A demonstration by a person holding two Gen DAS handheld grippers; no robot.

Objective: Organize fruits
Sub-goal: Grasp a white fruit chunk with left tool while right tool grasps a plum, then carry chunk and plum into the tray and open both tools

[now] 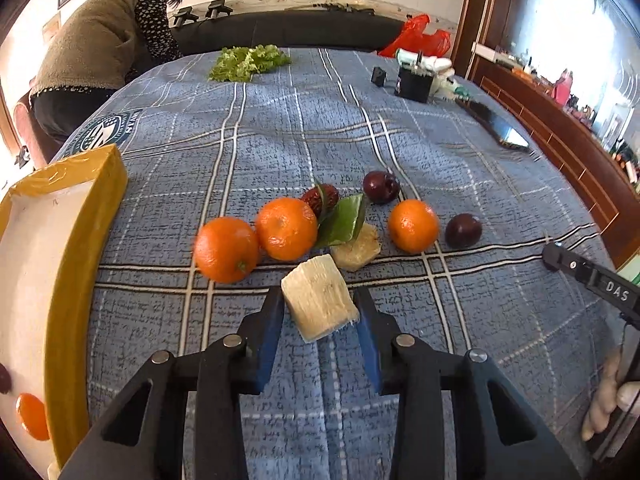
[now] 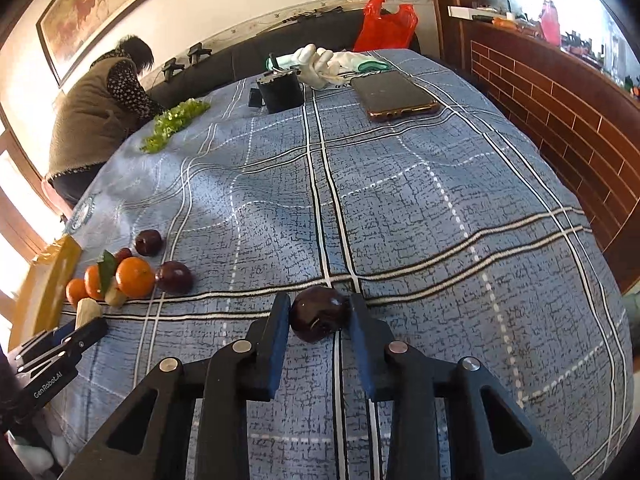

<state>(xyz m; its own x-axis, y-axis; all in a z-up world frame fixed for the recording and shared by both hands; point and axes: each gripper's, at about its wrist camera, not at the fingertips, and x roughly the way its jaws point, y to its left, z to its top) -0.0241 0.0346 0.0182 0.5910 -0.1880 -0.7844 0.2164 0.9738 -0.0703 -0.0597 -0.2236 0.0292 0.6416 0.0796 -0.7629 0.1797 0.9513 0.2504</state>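
My left gripper has its blue pads against both sides of a pale cut fruit chunk lying on the blue checked cloth. Just beyond lie a second pale chunk, three oranges, a green leaf, a red date and two dark plums. A yellow-rimmed box at the left holds an orange. My right gripper is shut on another dark plum, which rests on the cloth apart from the pile.
A person in a brown vest bends over at the far left edge. Lettuce, a black cup, a phone, white gloves and a red bag lie at the far end. A wooden cabinet runs along the right.
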